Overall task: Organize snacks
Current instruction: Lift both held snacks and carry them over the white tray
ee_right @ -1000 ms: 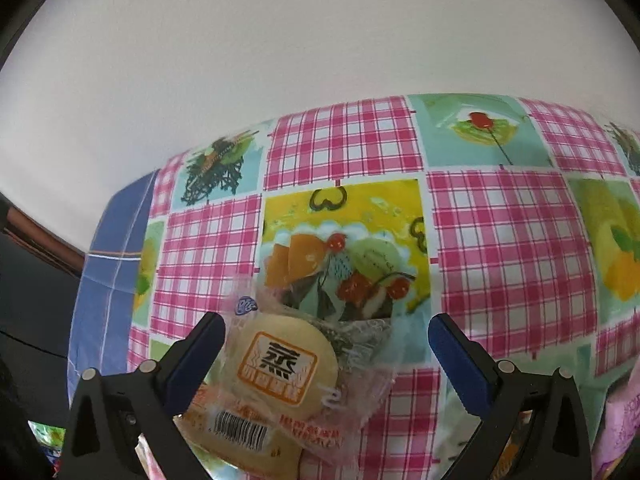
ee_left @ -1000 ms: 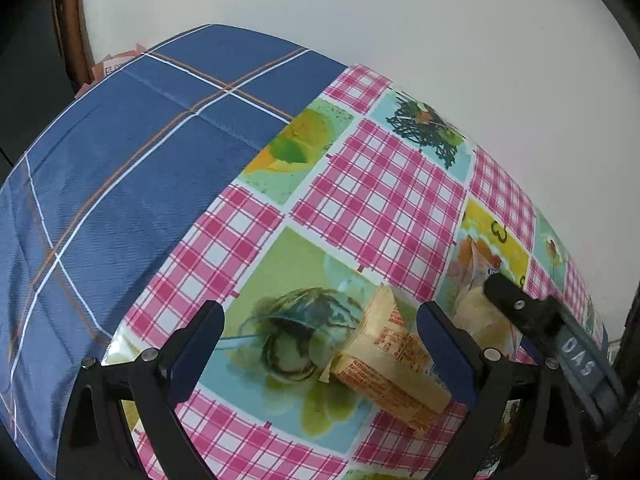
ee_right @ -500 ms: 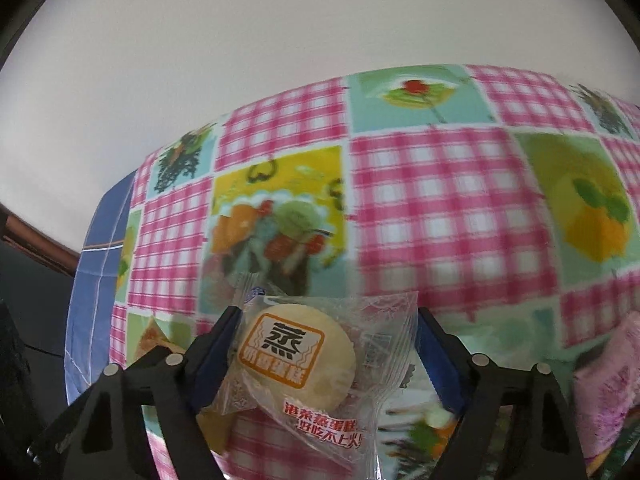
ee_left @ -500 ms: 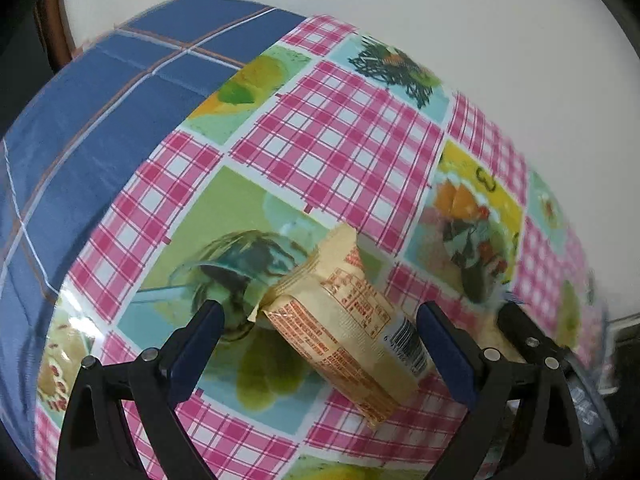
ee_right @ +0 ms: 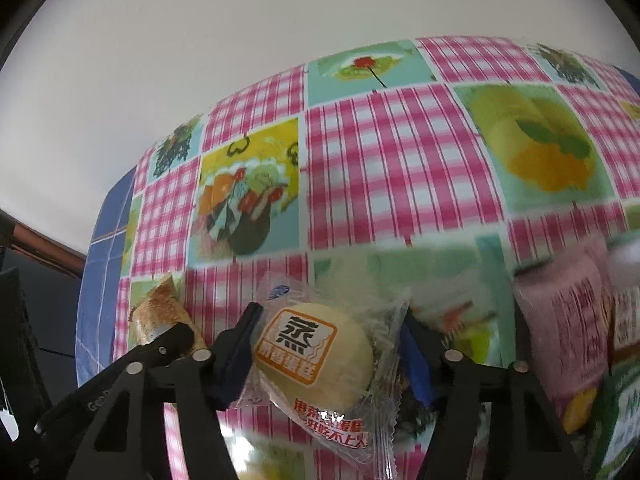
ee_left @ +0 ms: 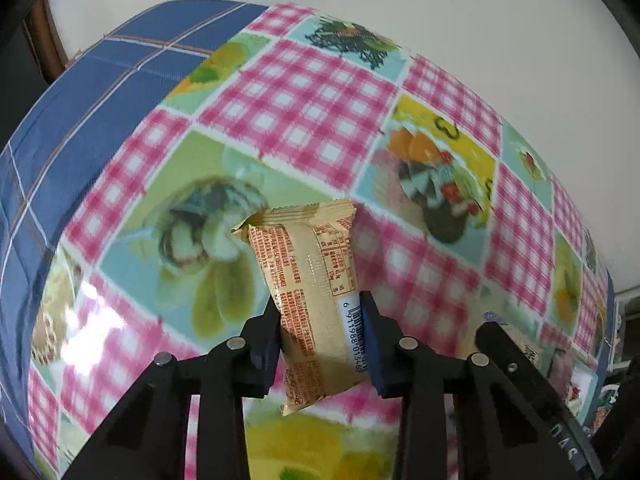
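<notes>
My left gripper (ee_left: 320,316) is shut on a tan snack packet (ee_left: 316,288) with orange print and a barcode, held upright above the tablecloth. My right gripper (ee_right: 328,340) is shut on a clear-wrapped round yellow steamed cake (ee_right: 316,360) with an orange label. In the right wrist view the tan packet (ee_right: 160,316) and the left gripper's arm (ee_right: 120,376) show at lower left. In the left wrist view the right gripper's arm (ee_left: 532,392) shows at lower right.
The table carries a pink-checked cloth with fruit pictures (ee_left: 304,100) over a blue plaid cloth (ee_left: 80,120). A pink packet (ee_right: 560,320) and a green-and-white packet (ee_right: 620,420) lie at the right. A white wall stands behind the table.
Both grippers have closed, the left on the tan packet and the right on the steamed cake. Both snacks now hang lifted off the cloth, and both views have shifted right.
</notes>
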A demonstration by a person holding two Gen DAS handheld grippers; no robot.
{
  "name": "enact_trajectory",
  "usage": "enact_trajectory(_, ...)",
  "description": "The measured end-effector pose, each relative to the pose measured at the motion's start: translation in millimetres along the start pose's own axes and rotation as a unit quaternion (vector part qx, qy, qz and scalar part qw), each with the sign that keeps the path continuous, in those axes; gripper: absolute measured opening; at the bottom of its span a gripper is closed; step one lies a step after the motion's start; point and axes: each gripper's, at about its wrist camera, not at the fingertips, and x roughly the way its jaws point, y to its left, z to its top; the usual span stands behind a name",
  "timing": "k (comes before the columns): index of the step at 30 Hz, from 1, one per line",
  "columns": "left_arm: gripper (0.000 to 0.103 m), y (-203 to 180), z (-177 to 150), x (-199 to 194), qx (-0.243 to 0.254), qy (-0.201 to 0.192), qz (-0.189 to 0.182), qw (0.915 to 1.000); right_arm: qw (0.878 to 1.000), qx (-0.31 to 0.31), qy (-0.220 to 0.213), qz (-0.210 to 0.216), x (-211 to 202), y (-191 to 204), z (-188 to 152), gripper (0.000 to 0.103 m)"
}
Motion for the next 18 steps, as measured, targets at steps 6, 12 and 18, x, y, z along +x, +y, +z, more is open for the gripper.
enact_trajectory(6,0.037,-8,-31,-15,-0.011,0.008,-0.007,0.9999,1.000,0.002,0.000,0.007,-27,-4,-23,0.063)
enact_trajectory(12,0.037,-20,-65,-48,-0.025,-0.004,-0.016,0.9996,1.000,0.000,-0.013,0.004,-65,-7,-42,0.063)
enact_trajectory(18,0.037,-17,-72,-76,-0.028,-0.028,-0.023,0.9989,0.999,-0.005,-0.036,-0.001,-104,-11,-60,0.063)
